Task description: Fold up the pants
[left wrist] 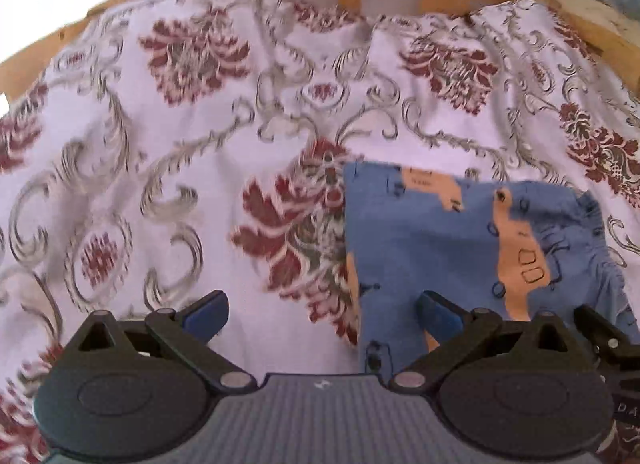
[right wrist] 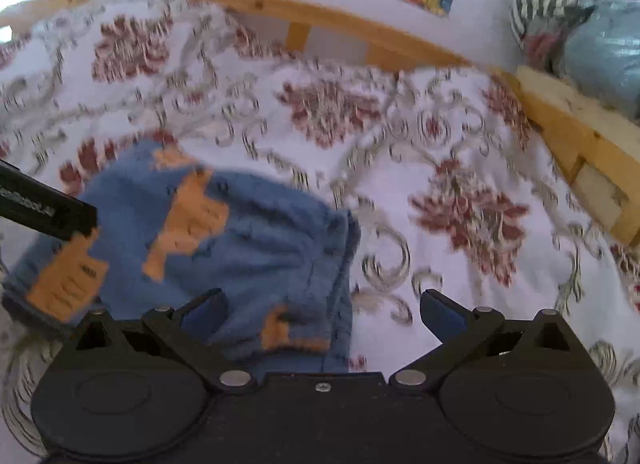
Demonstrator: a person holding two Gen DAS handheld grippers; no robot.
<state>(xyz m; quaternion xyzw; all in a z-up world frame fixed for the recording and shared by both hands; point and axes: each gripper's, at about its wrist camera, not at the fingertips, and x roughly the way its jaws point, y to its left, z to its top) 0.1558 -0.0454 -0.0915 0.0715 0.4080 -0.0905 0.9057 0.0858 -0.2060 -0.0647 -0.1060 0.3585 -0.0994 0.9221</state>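
The blue pants with orange patches lie in a compact folded bundle on the bed's floral bedspread, white with dark red flowers and grey scrolls. In the left wrist view the bundle sits right of centre, near the camera; its gathered waistband shows along the right edge, and its near end is cut off behind the tool body. The left tool is spread wide with nothing between its blue pads: the left pad is over bare bedspread, the right pad over the pants. Whether that pad touches the cloth cannot be told.

In the right wrist view the picture is blurred, so the print on the pants is hard to make out. The right tool also gapes wide and grips nothing; its left pad is over the bundle, its right pad over the bedspread. A black bar juts in from the left edge above the pants, only partly in frame.

A wooden bed frame runs along the far side, and a rolled bundle of striped and blue fabric lies at far right.
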